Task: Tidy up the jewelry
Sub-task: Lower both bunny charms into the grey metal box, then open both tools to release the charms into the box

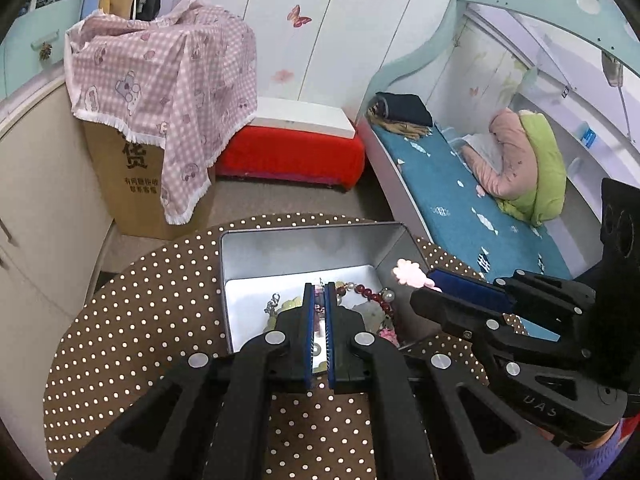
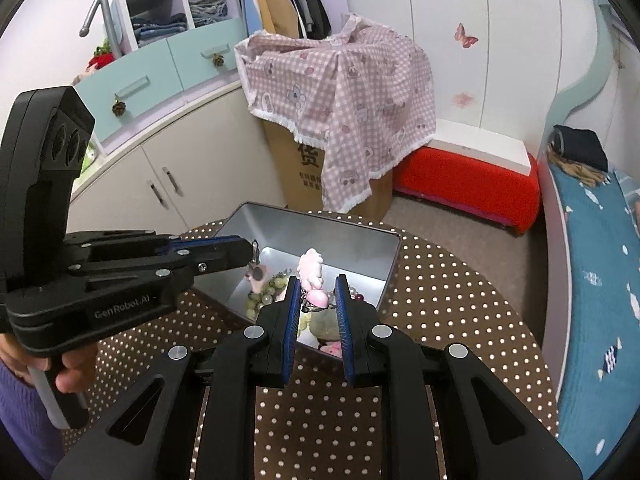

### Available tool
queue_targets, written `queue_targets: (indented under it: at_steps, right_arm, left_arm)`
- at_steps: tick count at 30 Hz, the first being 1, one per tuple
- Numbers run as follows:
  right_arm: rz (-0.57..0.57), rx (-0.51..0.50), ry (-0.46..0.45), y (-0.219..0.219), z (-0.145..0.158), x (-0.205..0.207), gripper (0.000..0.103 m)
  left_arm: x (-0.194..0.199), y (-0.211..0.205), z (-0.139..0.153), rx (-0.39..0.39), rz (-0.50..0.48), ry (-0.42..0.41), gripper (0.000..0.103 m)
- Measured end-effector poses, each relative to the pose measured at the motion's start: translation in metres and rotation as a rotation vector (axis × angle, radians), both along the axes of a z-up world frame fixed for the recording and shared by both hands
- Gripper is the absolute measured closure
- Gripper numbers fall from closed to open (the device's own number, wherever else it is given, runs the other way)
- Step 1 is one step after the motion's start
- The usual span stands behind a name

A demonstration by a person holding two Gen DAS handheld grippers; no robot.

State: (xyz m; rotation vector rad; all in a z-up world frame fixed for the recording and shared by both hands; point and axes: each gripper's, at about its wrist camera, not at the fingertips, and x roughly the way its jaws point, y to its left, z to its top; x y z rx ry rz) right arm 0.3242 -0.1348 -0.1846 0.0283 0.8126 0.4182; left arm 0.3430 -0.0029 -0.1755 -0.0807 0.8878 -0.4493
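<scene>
An open silver tin point(image 1: 304, 246) point(image 2: 352, 240) sits on the round brown polka-dot table and holds a heap of jewelry: red and pearl beads point(image 1: 370, 294), green beads point(image 2: 266, 292) and chains. My left gripper point(image 1: 319, 286) is shut on a thin chain with a clasp point(image 2: 255, 249), which hangs over the tin with a small pendant point(image 2: 258, 272). My right gripper point(image 2: 317, 280) is shut on a pink flower-shaped charm point(image 2: 314, 270) on a small chain, held over the tin's right side; the charm also shows in the left wrist view point(image 1: 408, 272).
The table edge point(image 2: 500, 292) curves close on all sides. A cardboard box under a pink checked cloth point(image 1: 160, 80), a red stool point(image 1: 292, 156), a cabinet point(image 2: 132, 184) and a bed with a blue sheet point(image 1: 480, 208) surround the table.
</scene>
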Motion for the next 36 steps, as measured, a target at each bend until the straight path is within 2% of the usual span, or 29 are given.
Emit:
queue_targets:
  at_steps: [9, 21, 25, 30, 36]
  right_arm:
    - [0.004, -0.002, 0.017, 0.005, -0.01, 0.005, 0.085]
    - [0.001, 0.002, 0.025, 0.006, -0.013, 0.008, 0.085]
    - [0.0, 0.006, 0.028, 0.006, -0.013, 0.008, 0.085]
    - [-0.016, 0.022, 0.025, 0.003, -0.011, 0.007, 0.083]
    - [-0.028, 0.03, 0.002, 0.001, 0.001, -0.003, 0.083]
  left_arm:
    - [0.004, 0.002, -0.011, -0.002, 0.011, 0.029, 0.098]
    - [0.0, 0.002, -0.012, -0.003, 0.006, 0.024, 0.096]
    - [-0.002, 0.002, -0.009, -0.002, 0.013, 0.02, 0.082]
    - [-0.006, 0.002, -0.004, -0.004, 0.018, 0.012, 0.082]
    - [-0.017, 0.006, 0.008, -0.017, 0.033, -0.017, 0.059]
